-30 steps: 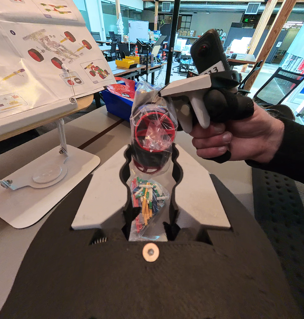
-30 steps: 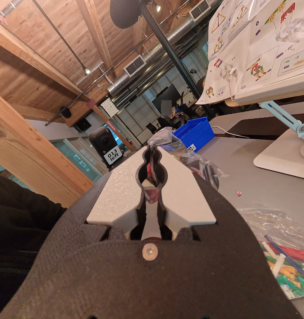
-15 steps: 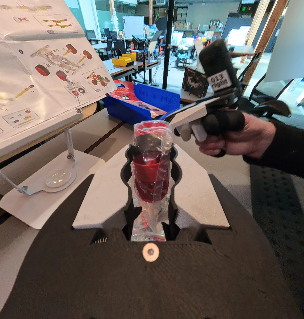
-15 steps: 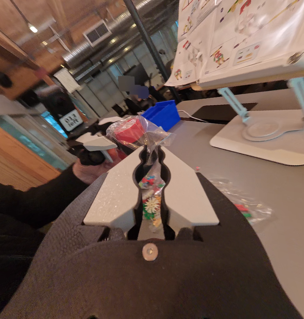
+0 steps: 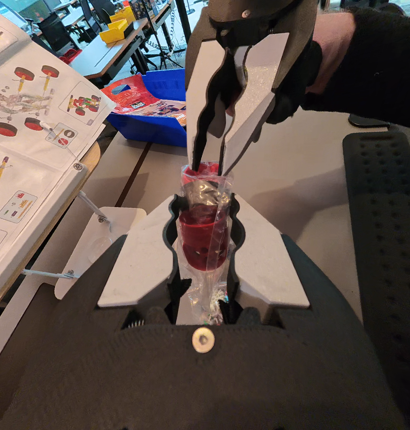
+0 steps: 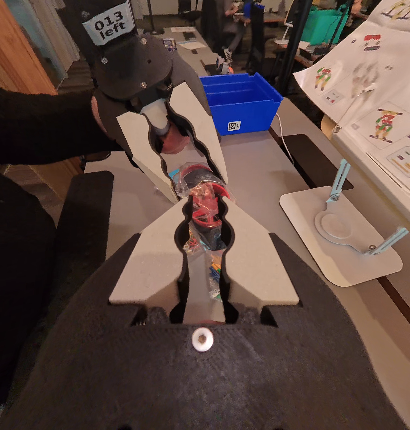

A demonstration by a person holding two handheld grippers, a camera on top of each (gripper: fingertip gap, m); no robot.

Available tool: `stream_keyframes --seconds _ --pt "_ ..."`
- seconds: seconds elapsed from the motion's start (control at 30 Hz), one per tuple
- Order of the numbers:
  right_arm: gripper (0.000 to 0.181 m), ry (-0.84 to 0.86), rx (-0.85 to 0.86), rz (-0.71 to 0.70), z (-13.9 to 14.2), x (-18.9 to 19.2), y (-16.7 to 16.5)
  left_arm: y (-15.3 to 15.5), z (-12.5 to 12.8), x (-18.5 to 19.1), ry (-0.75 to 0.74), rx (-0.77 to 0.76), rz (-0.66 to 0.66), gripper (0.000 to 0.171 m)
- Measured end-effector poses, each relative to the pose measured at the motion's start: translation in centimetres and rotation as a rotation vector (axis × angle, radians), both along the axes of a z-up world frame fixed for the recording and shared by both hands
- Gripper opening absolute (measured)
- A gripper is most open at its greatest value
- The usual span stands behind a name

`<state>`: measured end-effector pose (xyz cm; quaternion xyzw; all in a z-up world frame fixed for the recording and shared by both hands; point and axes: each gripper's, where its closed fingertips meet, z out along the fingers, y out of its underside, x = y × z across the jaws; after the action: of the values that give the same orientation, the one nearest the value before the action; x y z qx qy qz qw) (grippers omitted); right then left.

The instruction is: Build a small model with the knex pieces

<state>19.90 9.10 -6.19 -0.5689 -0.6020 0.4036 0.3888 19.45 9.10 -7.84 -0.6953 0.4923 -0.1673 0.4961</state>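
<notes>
A clear plastic bag holds red wheels, black tyres and small coloured pieces. My left gripper is shut on the bag's middle, with a red wheel between its fingers. My right gripper comes down from above, and its fingertips clasp the bag's top end around a red wheel. In the right wrist view, the bag lies between the right gripper fingers. There the left gripper reaches in from the upper left and meets it tip to tip. The bag hangs just above the grey table.
A blue bin with a red packet stands at the back; it also shows in the right wrist view. An instruction sheet on a stand with a white base is beside the bag. A black mat lies opposite. Left and right tips are no more than a few centimetres apart. Both grippers' tips are roughly 35 centimetres from the white base.
My right gripper has swung from the side to above the bag, pointing down at its top end. Both views have tilted down toward the table. The left gripper still holds the bag.
</notes>
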Motion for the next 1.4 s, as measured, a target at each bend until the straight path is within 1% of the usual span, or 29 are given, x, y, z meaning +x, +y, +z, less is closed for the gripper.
stream_keyframes --seconds 0.07,0.17,0.2,0.3,0.37,0.43,0.57,0.63,0.8,0.87,0.9,0.93,0.97,1.07,1.2,1.3,1.37,1.4 --pt "0.02 -0.025 -0.003 0.033 -0.4 0.0 -0.3 -0.3 -0.1 0.0 0.007 -0.006 -0.012 0.041" --pt "0.014 -0.087 -0.071 0.118 -1.4 0.1 -1.5 -0.6 -0.3 0.0 0.029 0.005 -0.019 0.04" --pt "0.017 -0.106 -0.082 0.134 -1.8 0.0 -1.7 -0.6 -0.4 0.0 0.037 0.012 -0.016 0.04" --pt "0.017 -0.117 -0.069 0.136 -2.4 -0.4 -1.7 -0.5 -0.4 -0.1 0.04 0.015 -0.013 0.036" --pt "0.007 -0.061 -0.073 0.134 -1.9 -0.5 -1.8 -0.5 0.0 -0.2 0.01 0.008 -0.018 0.035" --pt "0.001 0.005 -0.124 0.142 -1.1 -0.3 -1.8 -0.6 0.5 -0.2 -0.019 0.002 -0.026 0.035" --pt "0.0 0.067 -0.157 0.101 -0.8 -0.1 -1.1 -0.6 0.4 -0.1 -0.014 -0.002 -0.034 0.034" --pt "0.0 0.132 -0.205 0.092 0.0 0.0 -1.1 -0.5 0.5 -0.1 -0.032 -0.012 -0.031 0.034" --pt "0.0 0.29 -0.352 0.044 1.6 0.5 -0.2 0.0 0.9 0.2 -0.162 -0.081 -0.024 0.036" --pt "0.0 0.337 -0.406 0.035 2.0 0.6 0.0 0.4 0.1 0.1 -0.19 -0.142 -0.003 0.05" --pt "0.0 0.361 -0.43 0.033 2.2 0.7 0.0 0.4 -0.4 0.3 -0.187 -0.163 -0.008 0.051" --pt "0.0 0.374 -0.445 0.033 2.4 0.7 0.0 0.2 -0.8 0.5 -0.185 -0.171 -0.016 0.046" --pt "0.0 0.372 -0.443 0.024 2.3 0.6 0.1 0.3 -1.1 0.7 -0.187 -0.178 -0.01 0.043" --pt "0.0 0.347 -0.403 -0.004 2.3 0.5 0.2 0.3 -1.9 1.3 -0.202 -0.219 -0.007 0.041" --pt "0.0 0.322 -0.289 -0.059 2.8 0.5 0.4 0.0 -1.9 1.7 -0.265 -0.29 -0.026 0.041" --pt "0.0 0.293 -0.182 -0.117 2.6 0.2 0.4 0.0 -2.3 1.5 -0.242 -0.328 -0.014 0.041" --pt "0.0 0.348 -0.14 -0.134 3.7 0.5 0.2 -0.3 -1.3 1.7 -0.331 -0.377 -0.043 0.041" --pt "0.0 0.398 -0.156 -0.115 4.6 0.9 -0.2 -0.2 -1.4 1.5 -0.334 -0.391 -0.029 0.041"
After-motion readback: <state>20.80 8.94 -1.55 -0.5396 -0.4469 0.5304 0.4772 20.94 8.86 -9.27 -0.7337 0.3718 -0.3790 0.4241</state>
